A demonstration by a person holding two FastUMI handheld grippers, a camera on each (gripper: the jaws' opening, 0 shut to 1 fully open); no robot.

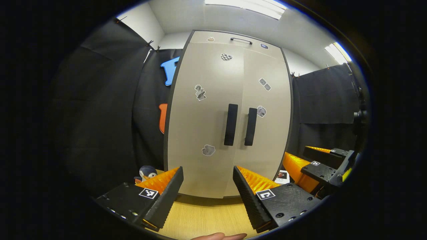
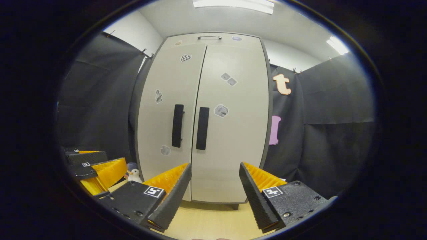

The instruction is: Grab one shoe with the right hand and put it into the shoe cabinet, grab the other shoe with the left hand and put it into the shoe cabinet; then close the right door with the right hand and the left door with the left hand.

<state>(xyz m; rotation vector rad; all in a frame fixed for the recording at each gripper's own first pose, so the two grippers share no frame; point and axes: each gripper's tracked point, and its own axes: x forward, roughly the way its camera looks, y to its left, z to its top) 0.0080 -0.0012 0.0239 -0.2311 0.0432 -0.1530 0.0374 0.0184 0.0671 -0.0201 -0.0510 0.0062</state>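
The pale shoe cabinet [image 1: 206,100] stands straight ahead on the wooden floor, both doors shut. Two dark vertical handles [image 1: 231,124] sit side by side at the middle seam. My left gripper [image 1: 208,186] is open in front of the cabinet's lower part, with nothing between its fingers. In the right gripper view the same cabinet [image 2: 230,140] faces me, its handles [image 2: 202,128] close together, and my right gripper [image 2: 215,191] is open and holds nothing. The right gripper [image 1: 320,166] also appears low at the right of the left gripper view, and the left gripper [image 2: 93,170] low at the left of the right gripper view.
A small penguin plush [image 1: 146,173] sits on the floor by the cabinet's left bottom corner, also seen as the penguin [image 2: 134,174] in the right gripper view. A small card [image 1: 282,176] lies near the cabinet's right foot. Black cloth walls close in both sides. Part of a hand [image 1: 218,236] shows at the bottom edge.
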